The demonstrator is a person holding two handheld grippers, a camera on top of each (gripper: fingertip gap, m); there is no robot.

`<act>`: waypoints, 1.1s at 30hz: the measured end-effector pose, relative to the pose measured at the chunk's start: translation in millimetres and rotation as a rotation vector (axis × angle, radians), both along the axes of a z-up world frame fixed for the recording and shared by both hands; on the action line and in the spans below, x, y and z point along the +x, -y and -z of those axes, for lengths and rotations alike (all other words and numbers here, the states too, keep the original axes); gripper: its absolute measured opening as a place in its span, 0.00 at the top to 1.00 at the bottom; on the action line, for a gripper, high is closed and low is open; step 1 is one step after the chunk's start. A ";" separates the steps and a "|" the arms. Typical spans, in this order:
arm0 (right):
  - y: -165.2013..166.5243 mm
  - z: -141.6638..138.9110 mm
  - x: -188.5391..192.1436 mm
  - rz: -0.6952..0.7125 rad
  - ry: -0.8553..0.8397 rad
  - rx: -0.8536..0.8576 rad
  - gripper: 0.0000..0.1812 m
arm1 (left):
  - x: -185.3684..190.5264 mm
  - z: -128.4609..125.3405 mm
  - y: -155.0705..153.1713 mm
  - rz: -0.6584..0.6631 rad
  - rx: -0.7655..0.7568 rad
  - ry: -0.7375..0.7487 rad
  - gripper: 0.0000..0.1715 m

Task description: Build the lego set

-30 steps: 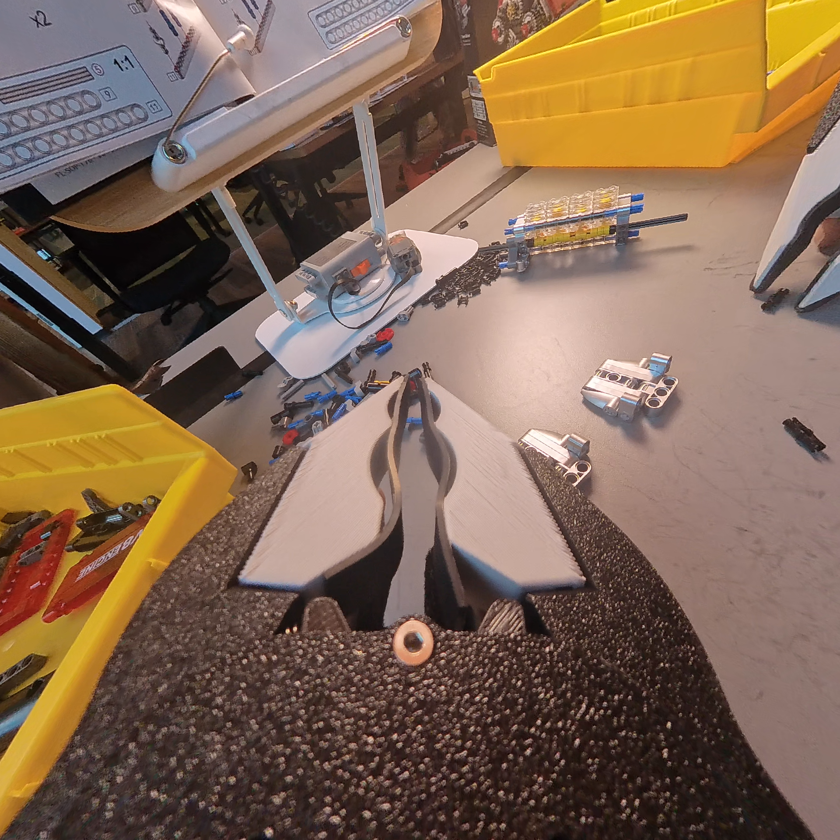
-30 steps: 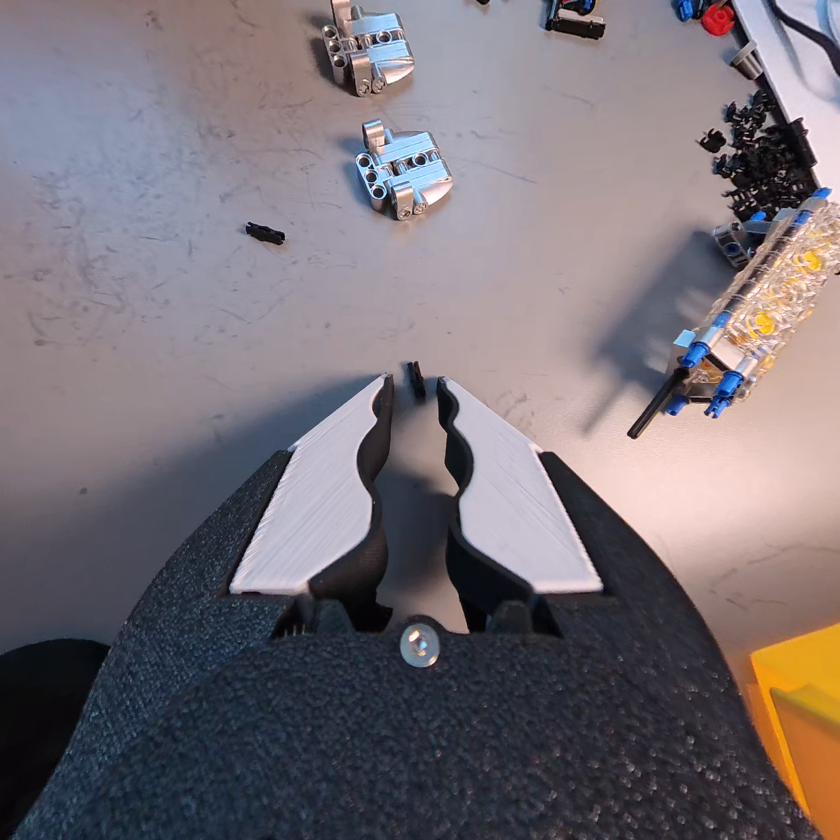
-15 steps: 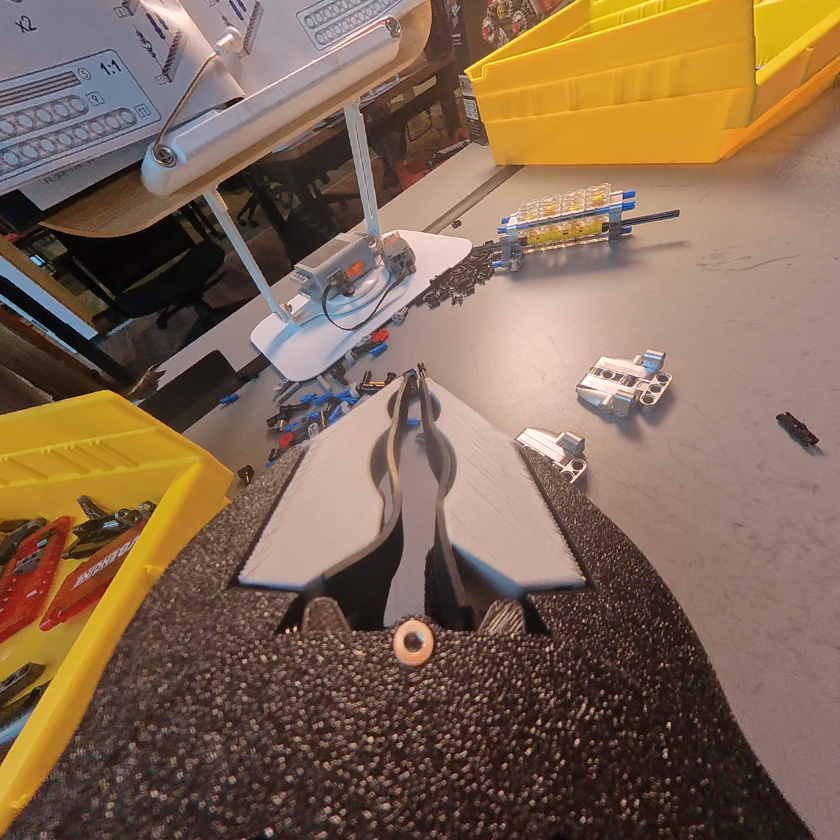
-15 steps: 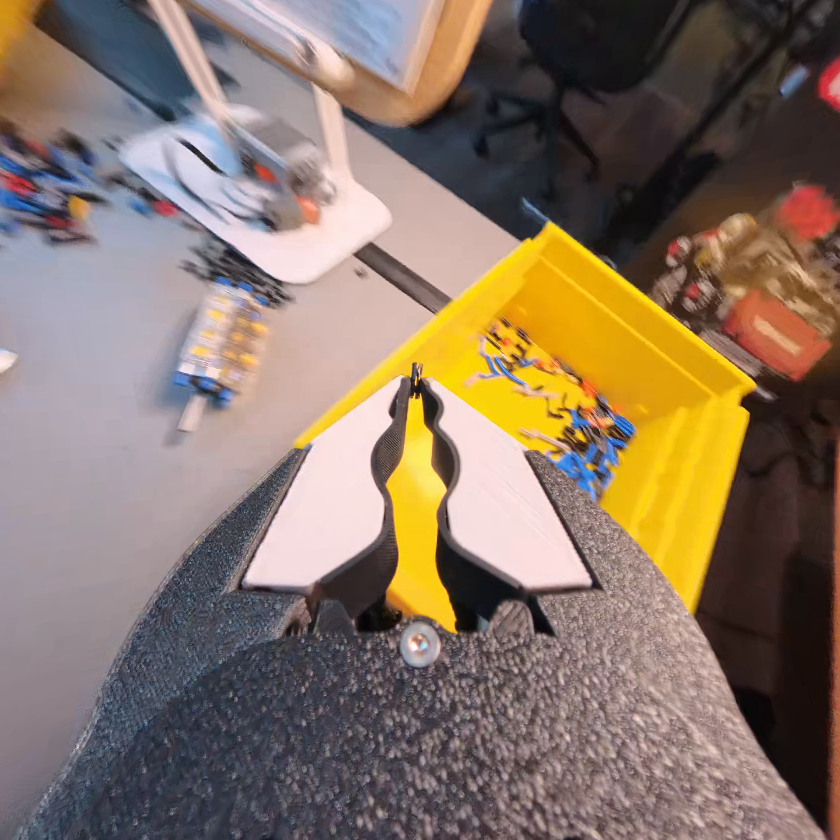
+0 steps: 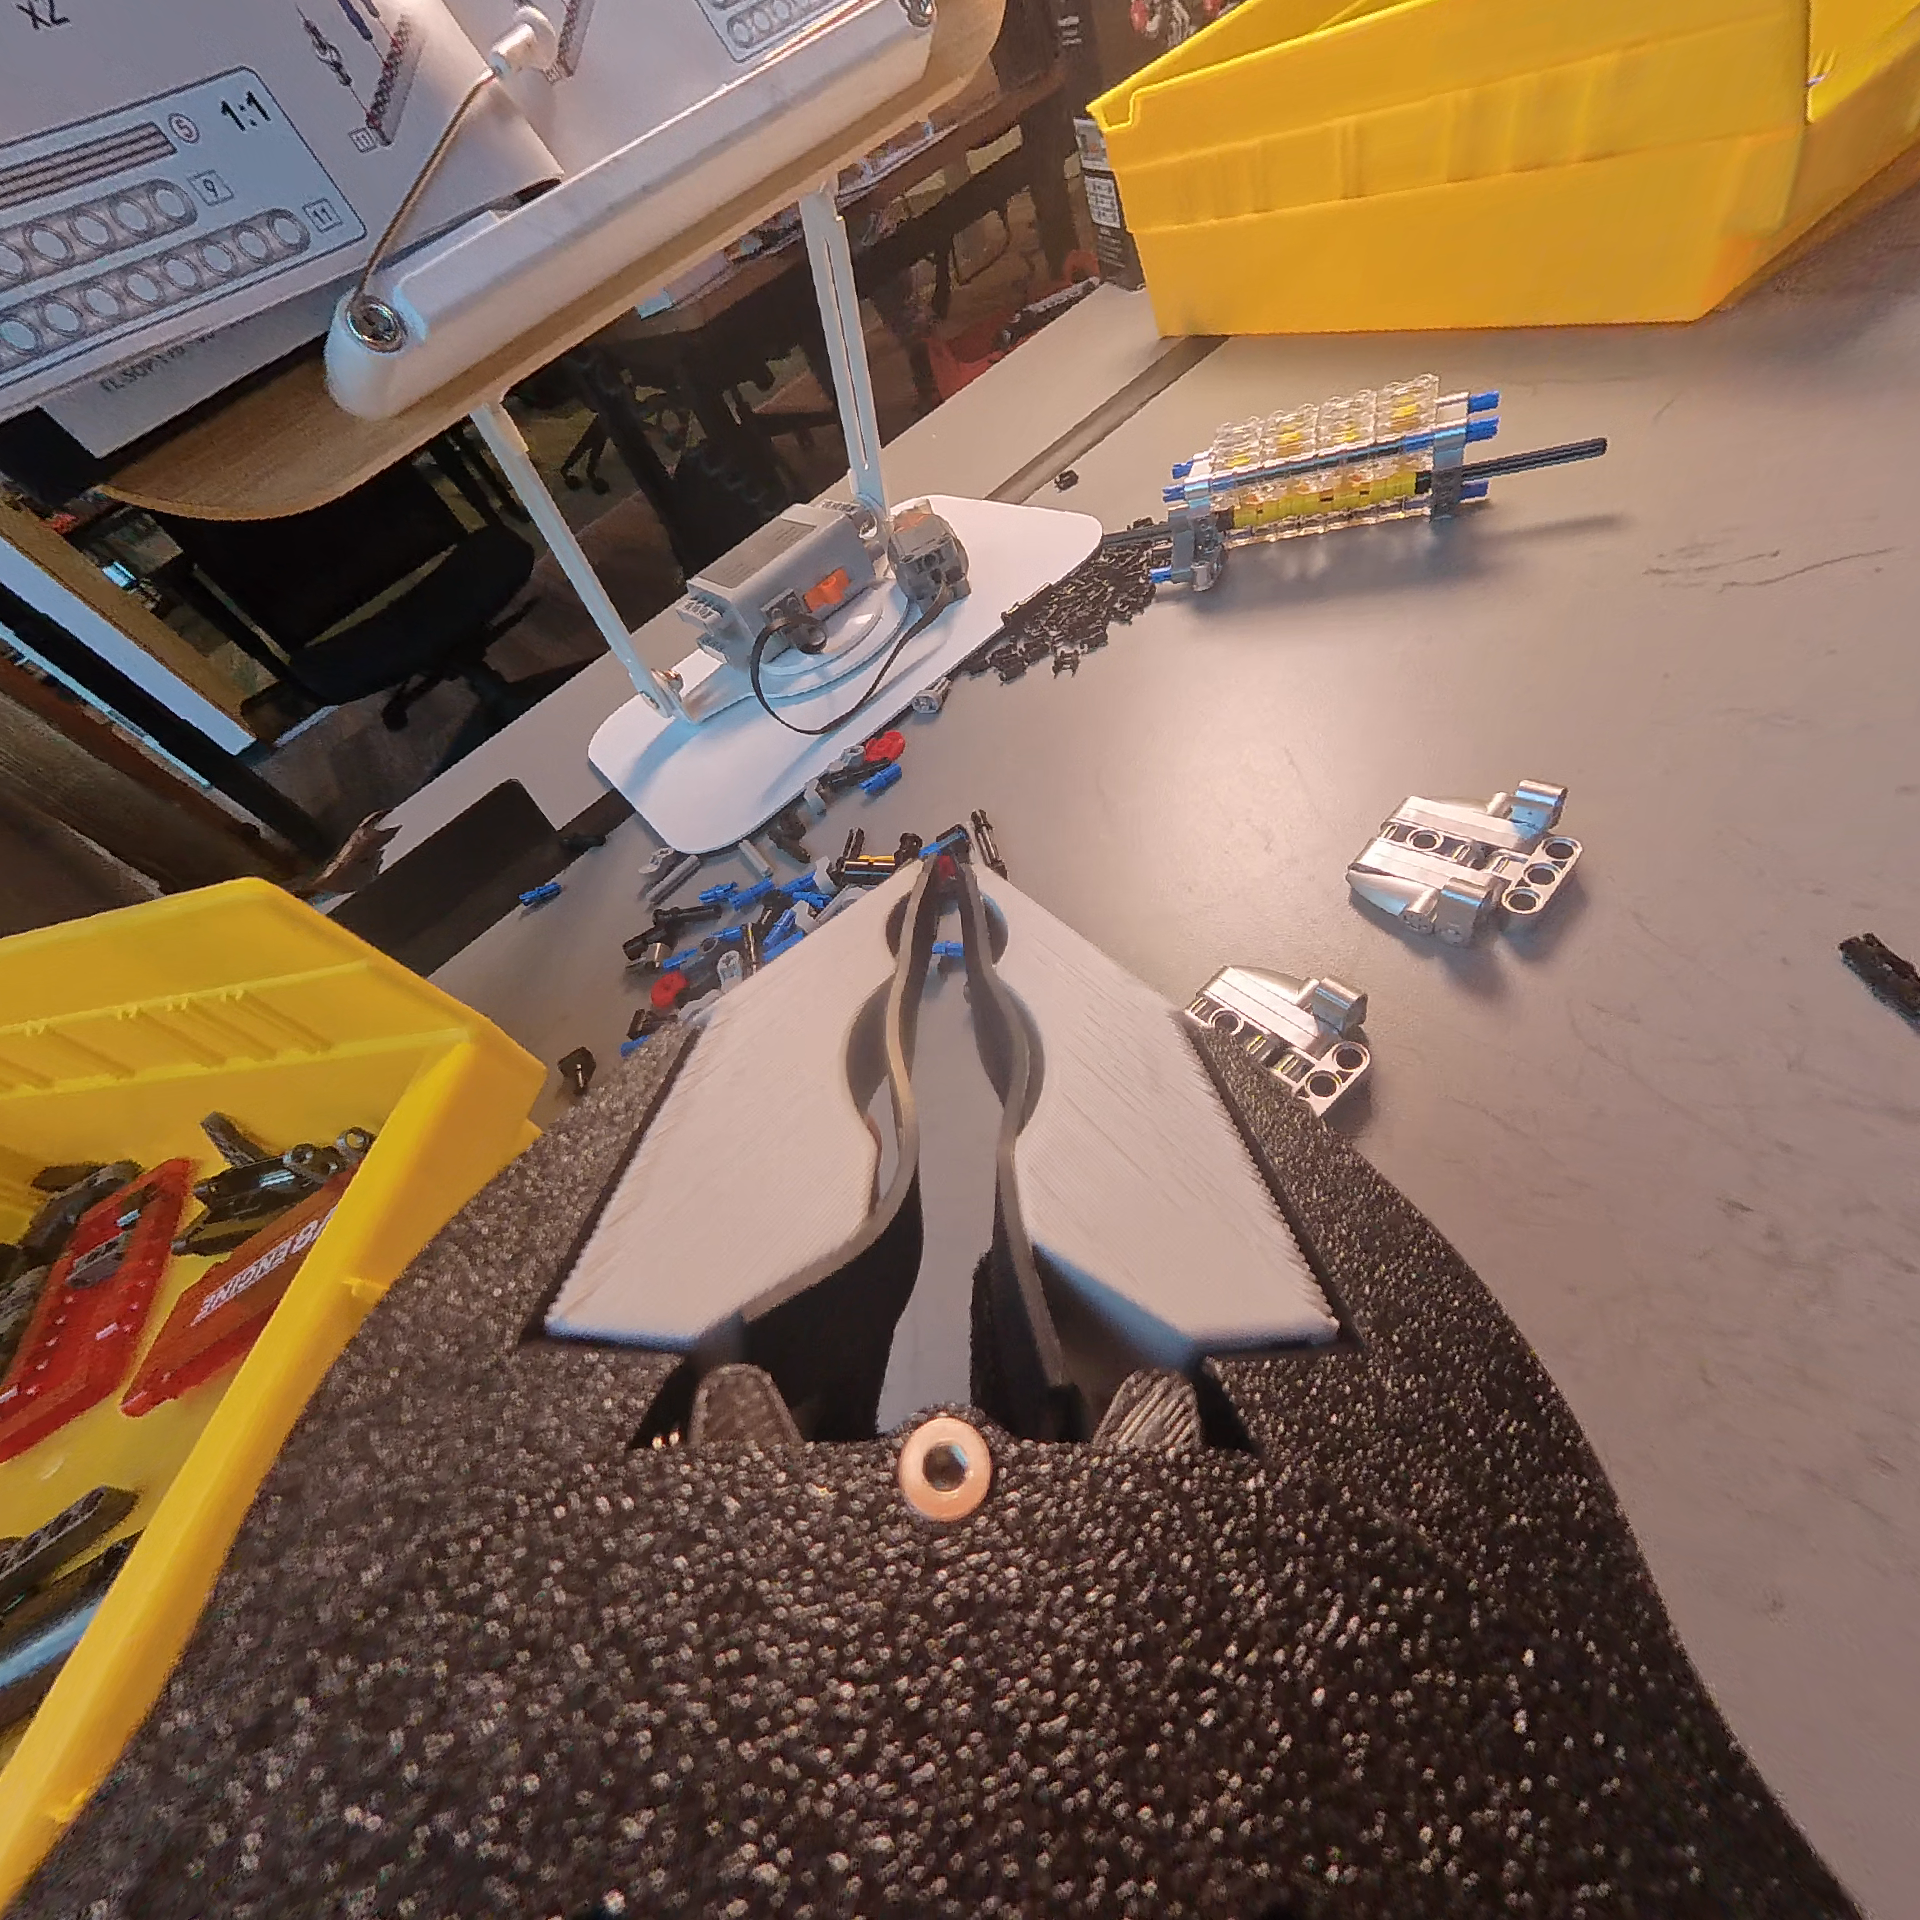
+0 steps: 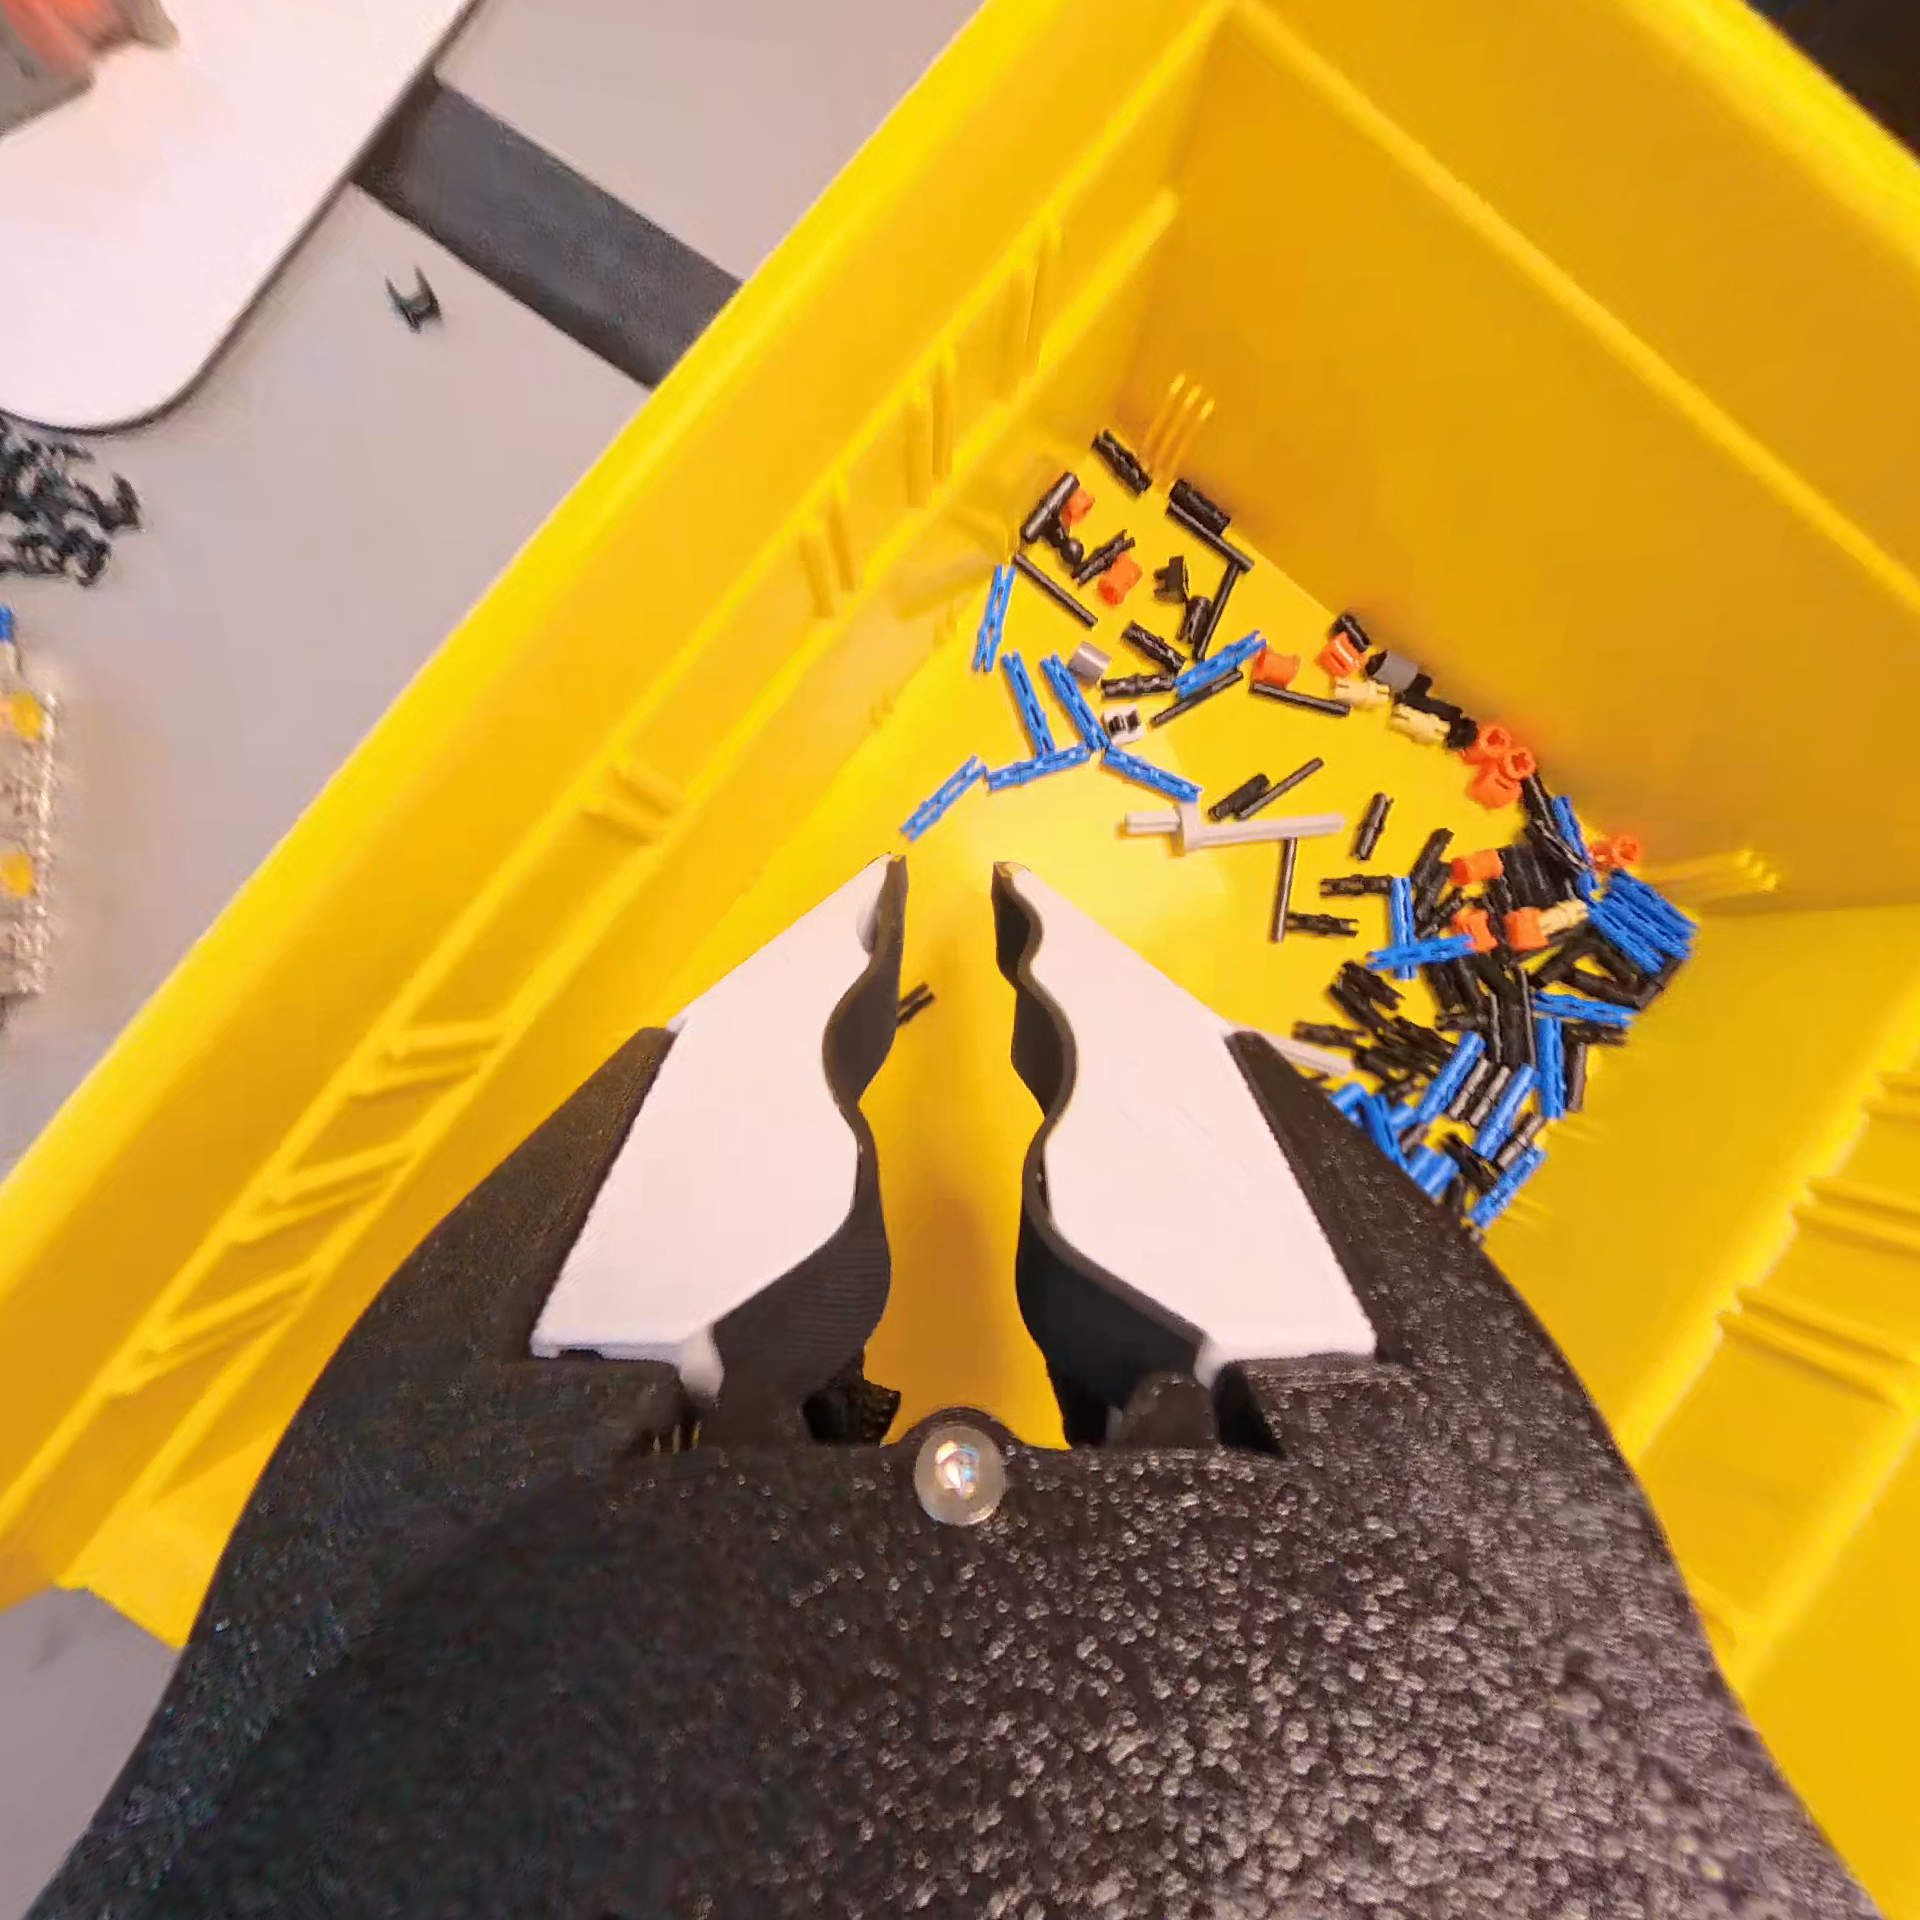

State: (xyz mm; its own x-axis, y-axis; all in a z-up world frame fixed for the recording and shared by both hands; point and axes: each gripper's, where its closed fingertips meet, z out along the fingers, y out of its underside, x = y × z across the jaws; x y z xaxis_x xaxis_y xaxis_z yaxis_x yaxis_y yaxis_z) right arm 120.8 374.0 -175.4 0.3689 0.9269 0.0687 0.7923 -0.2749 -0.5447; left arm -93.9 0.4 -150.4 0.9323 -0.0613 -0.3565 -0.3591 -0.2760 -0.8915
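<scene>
The right gripper (image 6: 948,864), clenched on a small black pin half a second ago, now gapes empty over the yellow bin (image 6: 1455,343); the left gripper (image 5: 948,868) stays clenched above the scattered pins (image 5: 748,914).

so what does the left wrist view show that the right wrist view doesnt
Only the left wrist view: the shut left gripper, two silver parts, a bin of red parts. Only the right wrist view: the open right gripper over a yellow bin of small pins. Both show the clear brick assembly and the stand's white base.
</scene>
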 end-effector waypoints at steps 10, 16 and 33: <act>-16.3 27.1 -13.8 0.027 0.069 0.001 0.98 | 3.0 2.4 -2.5 0.010 -0.012 -0.032 0.99; 19.3 -49.5 -12.8 -0.052 -0.210 0.072 0.98 | 5.6 -1.0 -1.6 0.026 0.004 -0.023 0.99; 348.3 8.0 -12.0 -0.732 -0.124 0.048 0.89 | 5.1 -22.0 4.5 0.021 0.051 0.140 0.92</act>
State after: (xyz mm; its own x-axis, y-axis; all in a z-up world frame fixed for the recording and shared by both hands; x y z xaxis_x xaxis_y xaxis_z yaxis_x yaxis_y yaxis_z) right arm 108.8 25.7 -183.4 -0.3347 0.9355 0.1134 0.6955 0.3264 -0.6401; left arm -88.8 -4.2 -128.5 0.9719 -0.0661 -0.2258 -0.2350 -0.2230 -0.9461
